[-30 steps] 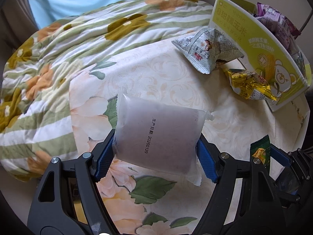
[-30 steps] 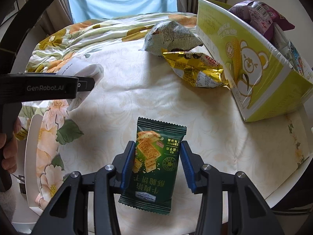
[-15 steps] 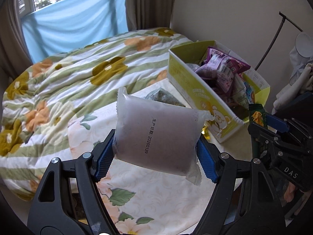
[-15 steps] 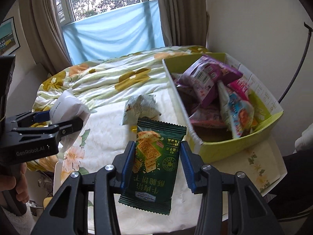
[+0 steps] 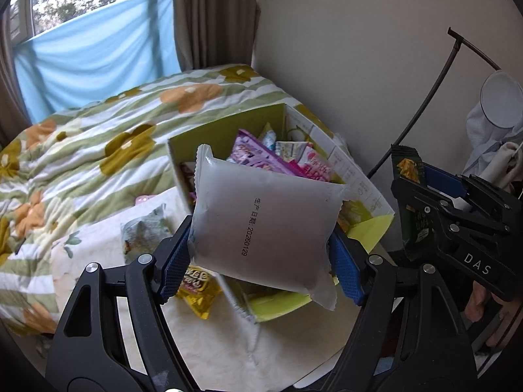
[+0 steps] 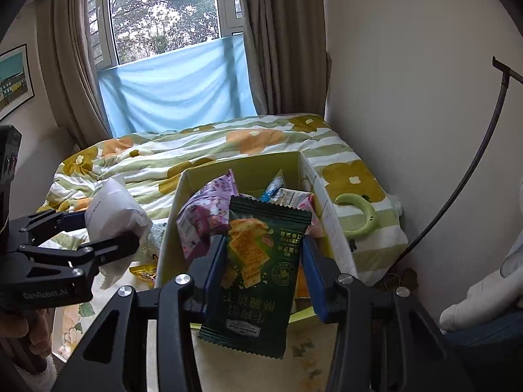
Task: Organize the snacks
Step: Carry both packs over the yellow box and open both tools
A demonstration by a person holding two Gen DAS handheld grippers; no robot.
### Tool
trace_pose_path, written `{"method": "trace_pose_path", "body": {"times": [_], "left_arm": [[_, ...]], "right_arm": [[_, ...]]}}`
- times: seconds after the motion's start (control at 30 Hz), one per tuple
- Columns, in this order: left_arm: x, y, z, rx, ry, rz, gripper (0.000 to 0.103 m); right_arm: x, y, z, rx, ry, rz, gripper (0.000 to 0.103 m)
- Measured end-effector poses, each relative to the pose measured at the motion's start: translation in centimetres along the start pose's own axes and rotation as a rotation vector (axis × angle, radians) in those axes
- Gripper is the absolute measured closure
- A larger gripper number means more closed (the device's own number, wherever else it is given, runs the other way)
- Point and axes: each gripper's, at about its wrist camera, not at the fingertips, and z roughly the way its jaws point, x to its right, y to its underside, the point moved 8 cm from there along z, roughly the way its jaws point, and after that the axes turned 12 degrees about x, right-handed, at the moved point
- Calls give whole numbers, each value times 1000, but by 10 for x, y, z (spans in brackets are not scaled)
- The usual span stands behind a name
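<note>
Left wrist view: the left tool (image 5: 261, 258) clamps a frosted white packet (image 5: 264, 222), held above the yellow-green snack box (image 5: 376, 232); the right tool (image 5: 438, 202) is at three o'clock.

Right wrist view: the right tool (image 6: 263, 269) pinches a dark green cracker packet (image 6: 261, 271) over the box (image 6: 171, 235); the left tool (image 6: 98, 233) with its white packet (image 6: 112, 215) is at nine o'clock.

Both wrist views look steeply down from close above the yellow-green box (image 5: 225, 130) (image 6: 242, 163), facing the window at 12 o'clock; both share the floral quilt (image 5: 98, 130) (image 6: 196, 147).
</note>
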Motion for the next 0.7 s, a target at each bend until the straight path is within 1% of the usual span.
{"method": "trace_pose_path", "body": {"times": [0.17,0.27,0.33,0.43,0.53,0.7], "left_arm": [[56,-2,39,-36,-2,-23,29],[76,-1,62,-60,-19,-24,29],[84,2,77,-78,-42,-5,29],[81,7,90,-95,-111,13,18],[64,12,86,-90,-129,-27,1],[34,27,73,-104,-180,-38,1]], "right_arm": [[48,-11,13,-18,-33,1,61],[68,-14,20,-29,-44,0,61],[80,-15,24,-35,-51,6,61],[91,-14,32,-47,-62,20,61],[96,-11,39,-55,-78,35,61],[95,-4,50,-76,-103,36,61]]}}
